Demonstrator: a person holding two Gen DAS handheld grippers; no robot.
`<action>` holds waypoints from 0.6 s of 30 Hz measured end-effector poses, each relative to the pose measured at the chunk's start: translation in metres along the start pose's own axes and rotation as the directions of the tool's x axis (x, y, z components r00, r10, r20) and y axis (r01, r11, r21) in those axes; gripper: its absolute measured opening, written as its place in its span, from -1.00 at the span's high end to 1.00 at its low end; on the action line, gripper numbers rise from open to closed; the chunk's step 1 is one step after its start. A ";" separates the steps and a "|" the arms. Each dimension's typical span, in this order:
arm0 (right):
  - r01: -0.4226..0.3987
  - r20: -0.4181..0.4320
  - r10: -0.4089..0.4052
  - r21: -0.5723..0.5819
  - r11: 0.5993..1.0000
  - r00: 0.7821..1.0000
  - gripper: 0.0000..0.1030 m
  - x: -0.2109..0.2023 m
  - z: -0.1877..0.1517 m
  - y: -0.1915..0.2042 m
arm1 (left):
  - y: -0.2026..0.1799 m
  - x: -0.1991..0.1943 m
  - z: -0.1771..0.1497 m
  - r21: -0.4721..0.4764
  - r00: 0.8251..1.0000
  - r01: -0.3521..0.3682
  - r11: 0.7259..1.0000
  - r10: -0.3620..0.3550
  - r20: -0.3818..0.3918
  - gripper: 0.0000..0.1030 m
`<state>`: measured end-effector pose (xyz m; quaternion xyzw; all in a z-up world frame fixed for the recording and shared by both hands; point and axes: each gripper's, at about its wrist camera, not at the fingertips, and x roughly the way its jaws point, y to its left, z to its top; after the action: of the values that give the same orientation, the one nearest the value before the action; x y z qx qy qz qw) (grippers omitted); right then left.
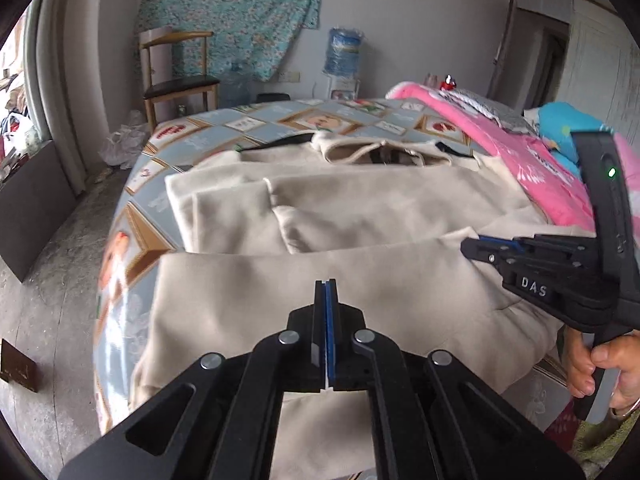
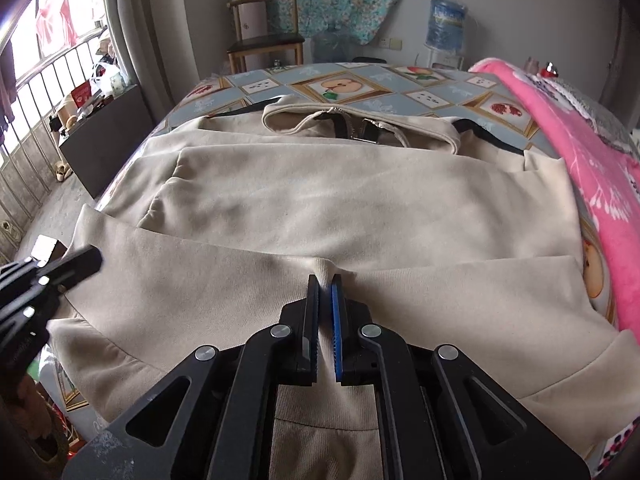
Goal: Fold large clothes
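Both the left tool (image 1: 326, 282) and the right tool (image 2: 325, 278) are clamped shut on the near hem of the beige jacket (image 2: 320, 200), which lies spread on the bed (image 2: 400, 92). To fold cleanly, I'd lift both corners level and carry them together toward the collar (image 2: 360, 120), keeping the hem taut.

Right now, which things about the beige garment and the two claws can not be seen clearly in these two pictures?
- Beige garment: its near hem is cut off by the bottom edge and hidden under the claw's body, in both wrist views.
- Left claw: shut, but whether cloth is pinched is hidden by its own fingers.
- Right claw: shut on a fabric ridge; the pinch depth is hidden.
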<state>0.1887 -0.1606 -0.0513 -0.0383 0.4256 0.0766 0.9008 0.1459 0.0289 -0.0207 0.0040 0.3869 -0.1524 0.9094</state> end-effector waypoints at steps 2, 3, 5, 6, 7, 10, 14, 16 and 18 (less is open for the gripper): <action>-0.018 -0.005 0.018 0.031 0.999 1.000 0.68 -0.002 0.000 -0.008 | -0.006 0.021 -0.002 0.014 0.998 -0.037 0.999 0.038 -0.057 0.98; -0.033 -0.009 0.033 0.050 0.998 0.999 0.63 -0.005 0.000 -0.013 | -0.007 0.023 -0.004 0.013 0.998 -0.043 0.999 0.043 -0.054 0.98; -0.045 0.002 0.045 0.090 0.995 0.999 0.47 -0.017 0.001 -0.029 | -0.009 0.022 -0.004 0.018 0.997 -0.050 0.999 0.051 -0.056 0.97; -0.046 0.024 0.044 0.111 0.993 0.999 0.41 -0.028 0.001 -0.040 | -0.009 0.022 -0.005 0.019 0.997 -0.053 0.998 0.054 -0.061 0.97; -0.043 0.046 0.037 0.129 0.991 0.998 0.25 -0.039 0.000 -0.052 | -0.009 0.022 -0.005 0.016 0.996 -0.055 0.998 0.055 -0.064 0.97; 0.012 0.069 -0.025 0.182 0.983 0.997 -0.02 -0.063 -0.003 -0.091 | -0.007 0.021 -0.006 0.007 0.996 -0.056 0.998 0.056 -0.068 0.97; 0.129 -0.012 -0.129 0.203 0.971 0.992 -0.07 -0.059 -0.014 -0.128 | -0.008 0.021 -0.007 0.007 0.996 -0.066 0.998 0.067 -0.066 0.97; 0.149 -0.057 -0.141 0.197 0.969 0.988 -0.07 -0.045 -0.020 -0.137 | -0.009 0.022 -0.006 0.010 0.995 -0.073 0.997 0.073 -0.067 0.97; 0.180 -0.088 -0.167 0.181 0.967 0.982 0.14 -0.029 -0.027 -0.140 | -0.010 0.022 -0.006 0.015 0.994 -0.080 0.997 0.081 -0.068 0.97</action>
<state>0.1742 -0.3055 -0.0457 0.0073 0.4583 -0.0447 0.8876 0.1532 0.0140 -0.0388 0.0302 0.4164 -0.1178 0.9010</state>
